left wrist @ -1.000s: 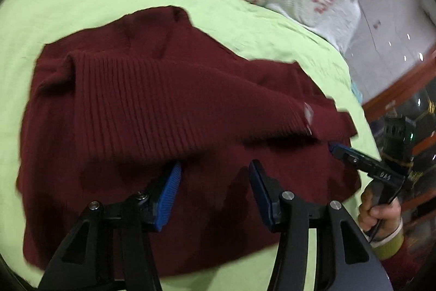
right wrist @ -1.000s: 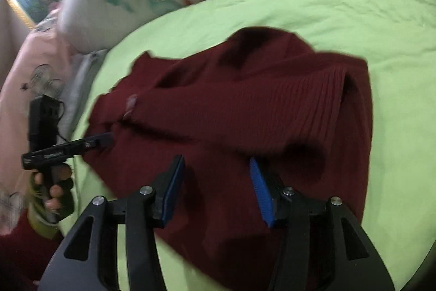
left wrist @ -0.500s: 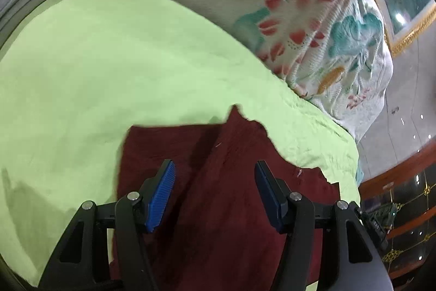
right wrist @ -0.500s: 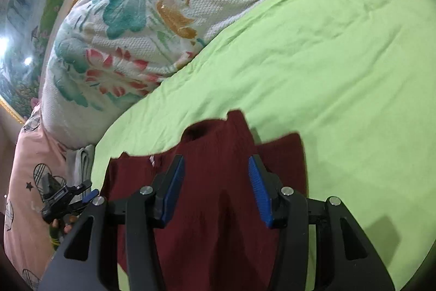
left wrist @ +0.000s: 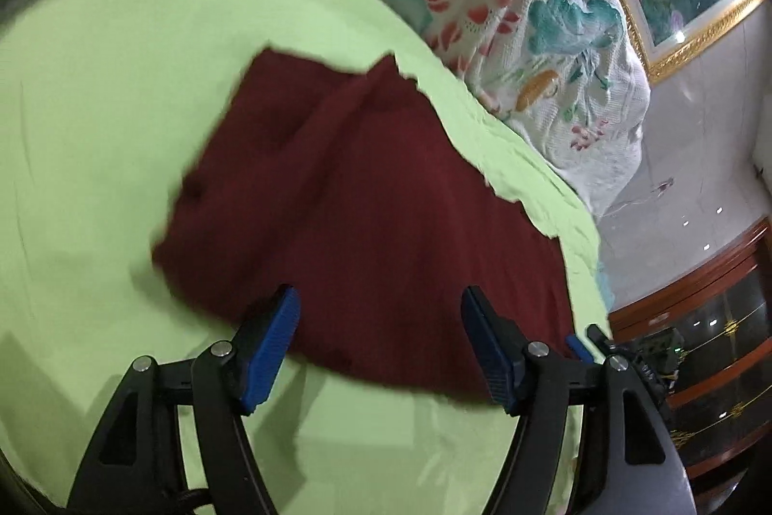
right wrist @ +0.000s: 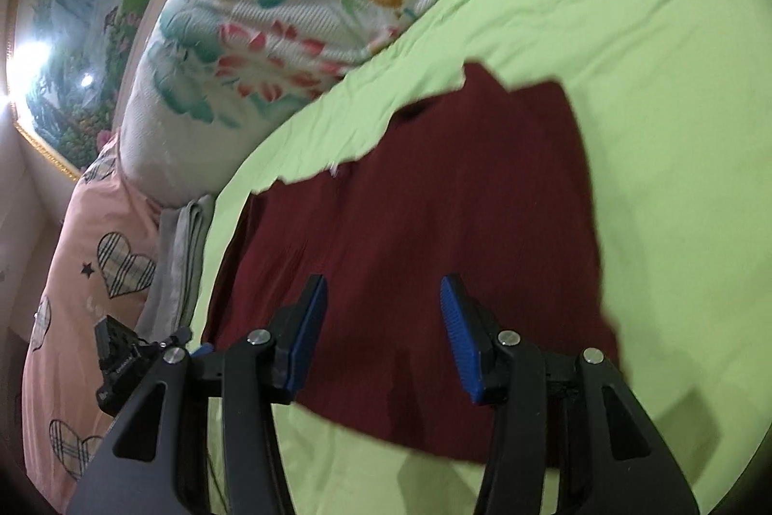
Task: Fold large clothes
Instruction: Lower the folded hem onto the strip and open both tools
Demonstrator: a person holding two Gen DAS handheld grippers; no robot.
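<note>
Lying folded on green sheet (left wrist: 96,104), maroon sweater (left wrist: 366,201), left gripper (left wrist: 381,341) opening

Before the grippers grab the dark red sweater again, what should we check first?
1. Dark red knitted sweater lies on the light green sheet, none hanging off: ok.
2. Left gripper holds nothing, jaws opening: ok.
3. Right gripper open, nothing between its pads: ok.
4. Sweater's near edge within reach: ok.
5. Sweater folded neatly: cannot tell, blurred.
6. Flowered quilt clear of the sweater: ok.
</note>
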